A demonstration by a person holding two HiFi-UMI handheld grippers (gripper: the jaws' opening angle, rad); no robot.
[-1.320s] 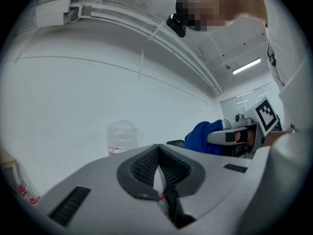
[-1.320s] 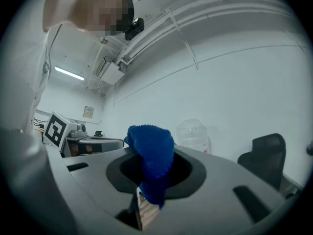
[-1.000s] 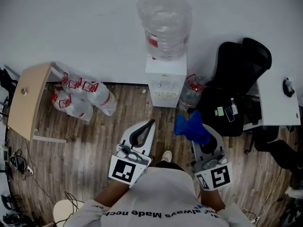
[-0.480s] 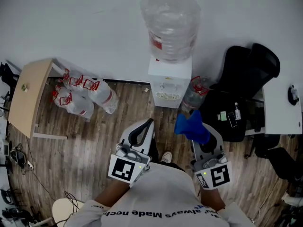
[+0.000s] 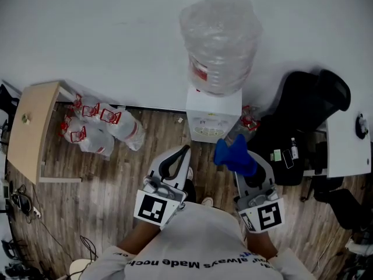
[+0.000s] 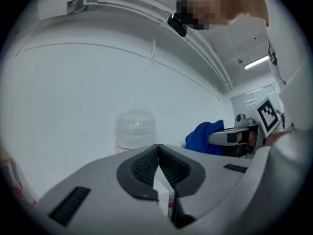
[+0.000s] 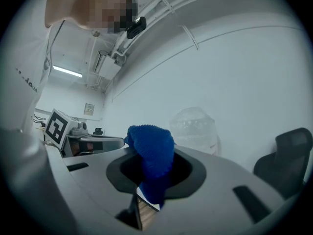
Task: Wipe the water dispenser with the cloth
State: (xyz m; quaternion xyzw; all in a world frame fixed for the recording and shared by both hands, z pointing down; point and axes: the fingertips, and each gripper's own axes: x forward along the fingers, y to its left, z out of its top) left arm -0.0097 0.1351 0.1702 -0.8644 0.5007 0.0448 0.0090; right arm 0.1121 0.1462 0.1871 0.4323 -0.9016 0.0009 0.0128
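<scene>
The left hand-held gripper [image 6: 158,155] has its two jaws pressed together, with nothing in them. The right hand-held gripper [image 7: 155,174] is squeezed shut on a fluffy blue cloth [image 5: 235,156], which sticks up out of the jaws. Both are held over the brown wood floor [image 5: 116,182]. Just past the cloth stands the white box-shaped water dispenser [image 5: 213,114], with a big clear plastic bottle [image 5: 220,42] on top. It stands against the white wall [image 5: 105,34].

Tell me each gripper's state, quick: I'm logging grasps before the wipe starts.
Left gripper: shut, holding nothing.
Right gripper: shut on the blue cloth.
</scene>
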